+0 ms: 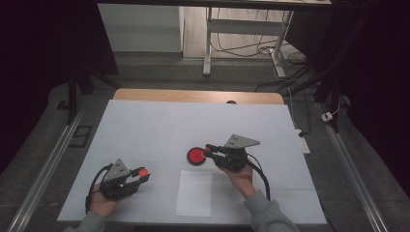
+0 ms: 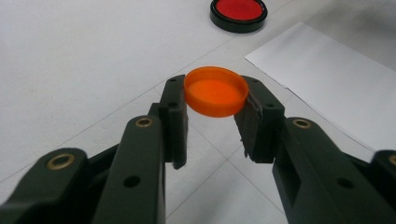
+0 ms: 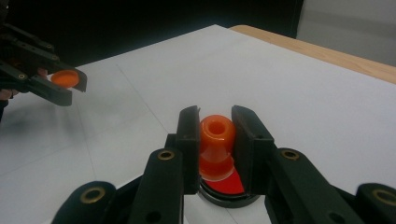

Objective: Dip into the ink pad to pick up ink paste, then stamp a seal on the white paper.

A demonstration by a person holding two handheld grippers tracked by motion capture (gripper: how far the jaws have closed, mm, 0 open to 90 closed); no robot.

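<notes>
Tabletop (image 1: pixel 145 125), covered in white, seen from above and along each tool. A separate white sheet (image 1: pixel 194 192) lies at the middle of the near edge; just beyond it, near the tabletop's centre, sits the ink pad (image 1: pixel 196 156), a shallow black round tray.

Right tool (image 1: pixel 209 148): its jaws are clamped on the orange stamp (image 3: pixel 216 140), held upright over the ink pad with the stamp's flared foot down on the red surface, or a hair above it; the right gripper view does not settle contact. To ink well, you press straight down, keep the stamp square to the pad so the whole face takes colour, and lift vertically without dragging. Keep the grip firm but low on the body, so the stamp does not tilt between the jaws.

Left tool (image 1: pixel 139 175): its jaws are closed on the orange cap (image 2: pixel 215 90), pinched across its rim, hollow side up, near the left part of the near edge and well apart from the pad. Hold it level and out of the right hand's path.

Containers: the ink pad holds a red inked disc filling its rim. The cap is empty.
</notes>
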